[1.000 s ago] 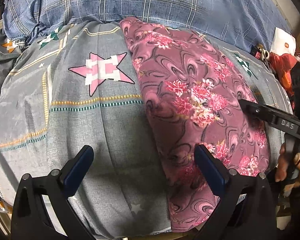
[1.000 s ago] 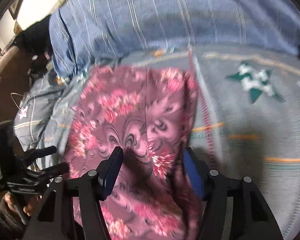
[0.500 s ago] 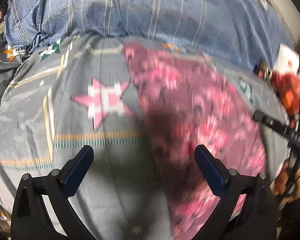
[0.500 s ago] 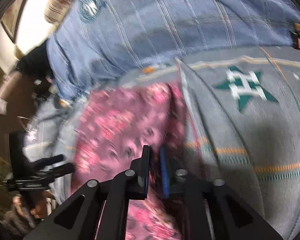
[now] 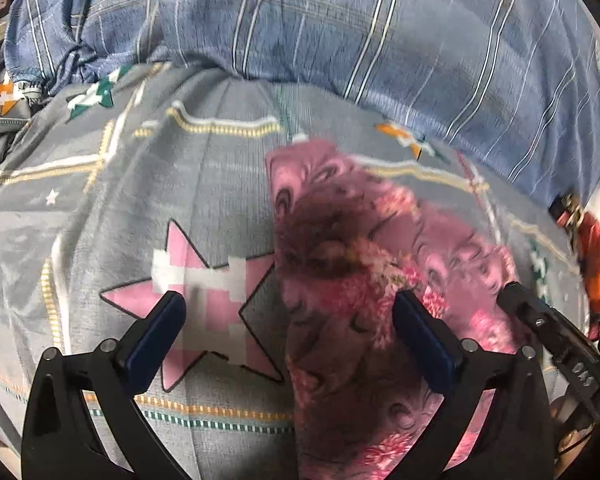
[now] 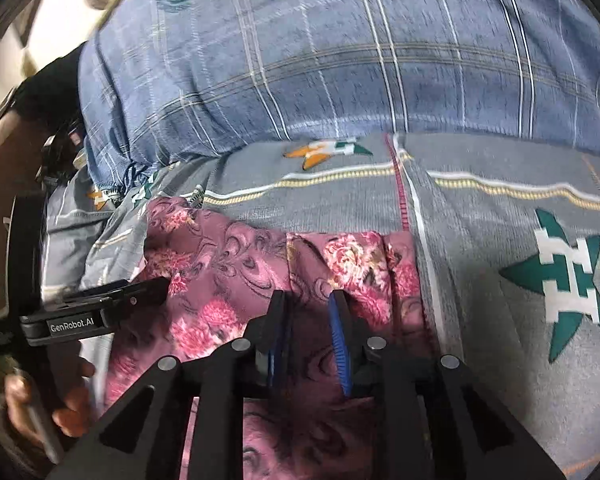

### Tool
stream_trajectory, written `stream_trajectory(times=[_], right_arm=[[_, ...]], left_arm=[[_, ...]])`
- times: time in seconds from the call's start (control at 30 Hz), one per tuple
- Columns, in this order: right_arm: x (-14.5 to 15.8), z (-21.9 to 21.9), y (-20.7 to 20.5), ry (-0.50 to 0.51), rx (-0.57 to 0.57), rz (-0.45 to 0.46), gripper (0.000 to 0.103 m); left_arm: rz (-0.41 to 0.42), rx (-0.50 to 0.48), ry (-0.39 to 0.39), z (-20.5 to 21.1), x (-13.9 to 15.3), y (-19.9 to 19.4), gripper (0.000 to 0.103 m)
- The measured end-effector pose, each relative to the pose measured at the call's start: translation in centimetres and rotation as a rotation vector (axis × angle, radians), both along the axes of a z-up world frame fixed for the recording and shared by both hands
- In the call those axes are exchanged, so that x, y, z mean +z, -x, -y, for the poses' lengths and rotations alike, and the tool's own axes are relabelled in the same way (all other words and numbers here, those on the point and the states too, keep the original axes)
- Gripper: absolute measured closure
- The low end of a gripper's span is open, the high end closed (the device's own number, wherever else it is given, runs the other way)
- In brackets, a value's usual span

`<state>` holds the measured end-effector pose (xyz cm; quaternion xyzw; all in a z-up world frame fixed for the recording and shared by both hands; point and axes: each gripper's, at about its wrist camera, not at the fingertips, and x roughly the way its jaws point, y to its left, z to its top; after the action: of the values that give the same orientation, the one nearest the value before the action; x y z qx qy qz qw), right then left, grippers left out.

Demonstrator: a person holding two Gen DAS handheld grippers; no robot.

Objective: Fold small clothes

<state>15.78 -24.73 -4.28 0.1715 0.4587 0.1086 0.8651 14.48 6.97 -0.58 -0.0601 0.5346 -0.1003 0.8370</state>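
A grey bedsheet spreads below a blue plaid quilt. On the sheet lies the floral garment, partly folded over. The left gripper hangs wide open above its edge; the right gripper shows a narrow gap over a fold, grip unclear.

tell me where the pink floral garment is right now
The pink floral garment lies on the grey star-print bedsheet, right of the pink star in the left wrist view, below the blue plaid quilt.
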Motion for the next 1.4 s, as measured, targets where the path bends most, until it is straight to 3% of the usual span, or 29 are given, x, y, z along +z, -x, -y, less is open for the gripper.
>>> stream_trajectory(times=[0.1,0.13,0.17,0.2,0.27,0.33,0.5,0.57,0.67,0.8,0.87,0.97,1.03,1.1,1.23,1.33,1.4], right_arm=[[1.5,0.6,0.3,-0.037,-0.009,0.088,0.076],[1.5,0.4,0.0,-0.009,-0.007,0.093,0.068],[0.9,0.3,-0.4,0.018,-0.004,0.072,0.057],[-0.5,0.0,-1.2,0.052,0.011,0.008,0.055],[-0.5,-0.1,-1.3,0.083,0.022,0.032,0.054],[0.4,-0.1,-1.2,0.104,0.027,-0.009,0.054],[2.5,0.7,2.7,0.015,0.058,0.043,0.054],[1.9,0.5,4.4,0.008,0.093,0.035,0.045],[-0.4,-1.1,6.2,0.179,0.146,-0.016,0.040],[0.8,0.3,8.5,0.138,0.079,-0.005,0.039],[1.0,0.8,9.6,0.153,0.072,0.008,0.038],[-0.7,1.6,10.1,0.151,0.062,-0.044,0.025],[-0.7,2.3,10.2,0.126,0.039,-0.060,0.025],[-0.1,2.2,9.9,0.170,0.046,-0.095,0.021],[2.2,1.5,10.8,0.432,0.076,-0.116,0.003],[3.1,1.3,11.7,0.549,0.084,-0.112,0.001],[3.4,1.6,12.3,0.561,0.076,-0.134,0.001]], left_arm=[[0.030,-0.018,-0.059,0.8,0.2,-0.1,0.000],[0.031,-0.019,-0.073,1.1,-0.1,-0.1,0.000],[0.031,-0.017,-0.073,1.1,-0.2,-0.2,0.000],[0.029,-0.012,-0.074,1.2,-0.3,-0.3,0.000],[0.033,-0.004,-0.066,1.1,0.1,-0.2,0.000],[0.042,-0.008,-0.073,1.0,0.5,0.2,0.000],[0.083,-0.037,-0.118,1.2,1.0,1.9,0.000],[0.087,-0.038,-0.128,1.2,1.1,2.2,0.000],[0.075,-0.047,-0.133,1.1,1.6,3.1,0.000],[0.092,-0.090,-0.164,1.0,2.6,5.7,0.000],[0.084,-0.120,-0.132,1.0,2.3,7.7,0.000],[0.033,-0.189,-0.177,2.1,0.0,9.3,0.000],[0.076,-0.193,-0.182,1.7,0.4,10.2,0.000],[0.084,-0.199,-0.193,1.1,1.2,10.5,0.000],[0.151,-0.176,-0.235,-0.6,2.6,11.6,0.000],[0.183,-0.153,-0.256,-1.4,3.0,12.8,0.000],[0.204,-0.149,-0.273,-1.5,3.2,13.6,0.000]])
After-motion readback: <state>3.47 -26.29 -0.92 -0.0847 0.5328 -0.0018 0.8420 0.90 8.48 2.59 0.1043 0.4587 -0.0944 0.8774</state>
